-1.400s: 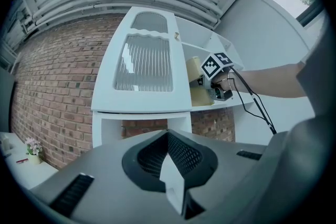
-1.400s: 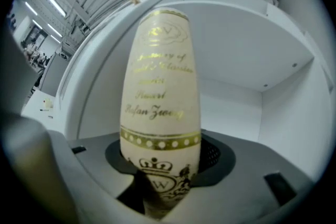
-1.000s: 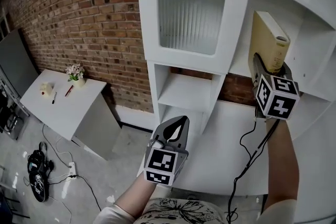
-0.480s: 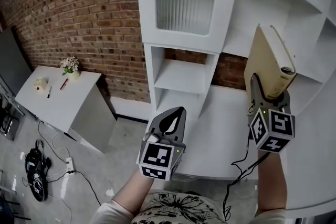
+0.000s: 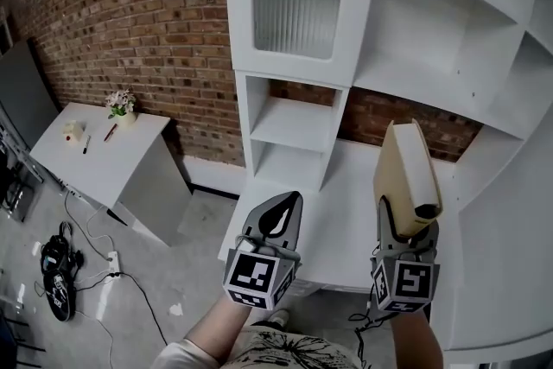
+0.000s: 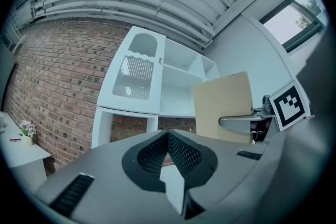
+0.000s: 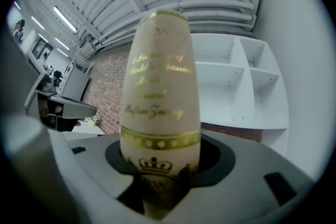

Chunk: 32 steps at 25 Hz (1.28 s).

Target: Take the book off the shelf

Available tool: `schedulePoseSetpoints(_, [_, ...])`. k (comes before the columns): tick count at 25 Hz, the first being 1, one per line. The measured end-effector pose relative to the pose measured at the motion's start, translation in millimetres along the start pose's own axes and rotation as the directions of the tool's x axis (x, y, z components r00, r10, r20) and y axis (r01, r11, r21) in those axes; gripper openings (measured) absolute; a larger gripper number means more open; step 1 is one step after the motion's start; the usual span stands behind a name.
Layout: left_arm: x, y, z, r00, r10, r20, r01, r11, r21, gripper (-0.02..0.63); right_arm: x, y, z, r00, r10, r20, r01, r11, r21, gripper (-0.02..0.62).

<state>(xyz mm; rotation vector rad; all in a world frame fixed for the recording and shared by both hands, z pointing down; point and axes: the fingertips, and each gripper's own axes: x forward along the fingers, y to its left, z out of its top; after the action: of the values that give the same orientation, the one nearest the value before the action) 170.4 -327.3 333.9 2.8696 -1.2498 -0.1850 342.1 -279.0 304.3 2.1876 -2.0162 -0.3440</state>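
The right gripper (image 5: 403, 231) pinched the cream book (image 5: 404, 173) by its lower end. The book stood upright above the jaws, out in front of the white shelf (image 5: 449, 39) and apart from it. The left gripper (image 5: 276, 216), its jaws pressed together, held nothing.

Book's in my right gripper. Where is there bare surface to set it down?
The white counter under the shelves is bare between the left gripper and the book. The two open cubbies below the glass door are empty. The side table is free at its near end; flowers and pens crowd its far corner.
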Motion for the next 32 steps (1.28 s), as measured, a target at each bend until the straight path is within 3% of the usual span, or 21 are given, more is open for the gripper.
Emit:
schedulePoseSetpoints(11, [-21.4, -18.7, -24.3, 0.998, -0.033, -0.054, 0.034, 0.999, 0.015, 0.015, -35.5, 29.7, -40.0, 0.997, 0.062, -0.050, -0.058, 0.995, 0.079, 0.232])
schedulePoseSetpoints(25, [-16.1, -32.5, -24.6, 0.998, -0.015, -0.053, 0.018, 0.998, 0.065, 0.015, -35.5, 23.8, -43.7, 0.996, 0.084, -0.042, -0.078, 0.987, 0.140, 0.230])
schedulePoseSetpoints(32, [-9.8, -37.5, -27.7, 0.998, -0.010, -0.057, 0.012, 0.999, 0.036, 0.015, -37.6, 19.1, -46.5, 0.996, 0.084, -0.040, -0.077, 0.984, 0.160, 0.230])
